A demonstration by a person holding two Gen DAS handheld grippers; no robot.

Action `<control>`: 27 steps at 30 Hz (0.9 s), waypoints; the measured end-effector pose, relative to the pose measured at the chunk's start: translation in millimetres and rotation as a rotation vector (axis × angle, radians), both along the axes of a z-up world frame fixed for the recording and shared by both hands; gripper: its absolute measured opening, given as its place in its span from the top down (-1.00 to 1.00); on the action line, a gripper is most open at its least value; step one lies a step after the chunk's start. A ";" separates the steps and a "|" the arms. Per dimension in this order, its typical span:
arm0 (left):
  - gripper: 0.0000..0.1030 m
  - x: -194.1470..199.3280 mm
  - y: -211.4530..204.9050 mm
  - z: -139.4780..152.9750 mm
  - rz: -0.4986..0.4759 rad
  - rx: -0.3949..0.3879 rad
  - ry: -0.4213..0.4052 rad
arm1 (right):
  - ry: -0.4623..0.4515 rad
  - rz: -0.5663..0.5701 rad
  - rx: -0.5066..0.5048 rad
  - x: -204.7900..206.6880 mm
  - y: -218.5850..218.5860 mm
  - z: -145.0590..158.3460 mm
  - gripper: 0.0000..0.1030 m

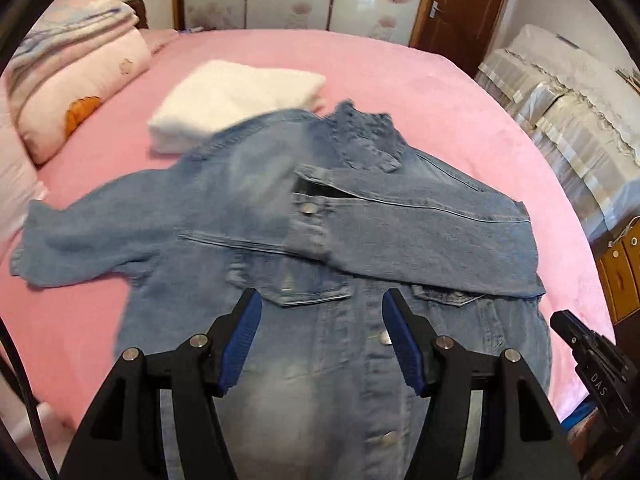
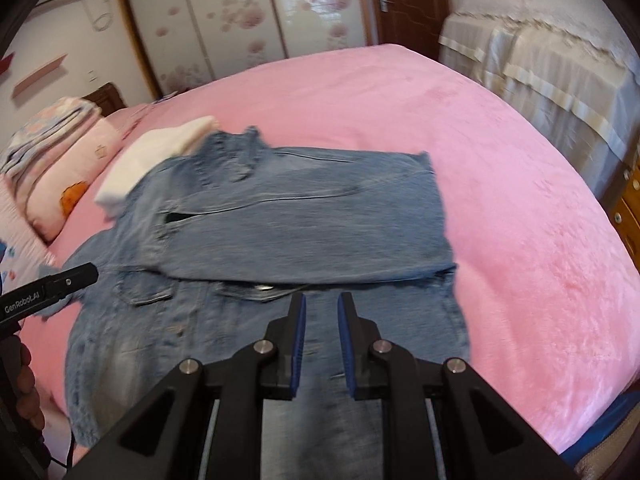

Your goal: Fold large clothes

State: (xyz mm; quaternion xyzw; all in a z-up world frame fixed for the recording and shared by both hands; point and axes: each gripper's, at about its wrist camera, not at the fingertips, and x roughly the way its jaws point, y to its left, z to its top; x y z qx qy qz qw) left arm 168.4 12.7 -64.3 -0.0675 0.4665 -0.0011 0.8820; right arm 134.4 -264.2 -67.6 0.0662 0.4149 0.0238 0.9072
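1. A blue denim jacket (image 1: 320,240) is lying front-up on a pink bed cover (image 1: 440,92), with its collar pointing away from the cameras and its hem nearest them.
2. One sleeve (image 1: 400,224) is lying folded across the chest, its buttoned cuff resting near the middle of the jacket; the other sleeve (image 1: 88,240) is stretching out flat to the left over the pink cover.
3. The left gripper (image 1: 322,340) is hovering above the lower front of the jacket, over the button placket, with its blue pads (image 1: 240,344) standing wide apart and nothing between them.
4. The right gripper (image 2: 322,344) is hovering above the jacket's lower right part, just below the folded sleeve; its pads (image 2: 299,344) are sitting close together with a narrow gap showing, and no cloth is caught in that gap.
5. Neither gripper is touching the denim.
6. A folded white towel (image 1: 236,100) is lying just beyond the jacket's left shoulder, which is overlapping its near edge.
7. Pink pillows (image 1: 80,80) are piling up at the far left of the bed.
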 end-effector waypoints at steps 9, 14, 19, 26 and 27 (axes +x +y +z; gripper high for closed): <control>-0.22 -34.4 99.3 35.1 0.067 0.007 -0.012 | -0.041 0.165 -0.017 -13.7 95.3 27.7 0.69; -0.34 -44.0 173.4 48.9 0.122 0.027 -0.004 | -0.065 0.257 -0.037 -16.1 153.7 38.2 0.59; -0.34 -41.0 279.7 45.0 0.232 -0.072 0.089 | -0.082 0.331 -0.064 -7.9 207.4 44.8 0.34; -0.34 -31.6 430.3 0.8 0.441 -0.214 0.212 | -0.076 0.421 -0.098 16.1 275.7 40.0 0.34; -0.34 -29.1 446.0 -10.4 0.463 -0.260 0.239 | -0.073 0.431 -0.099 19.6 284.9 38.5 0.34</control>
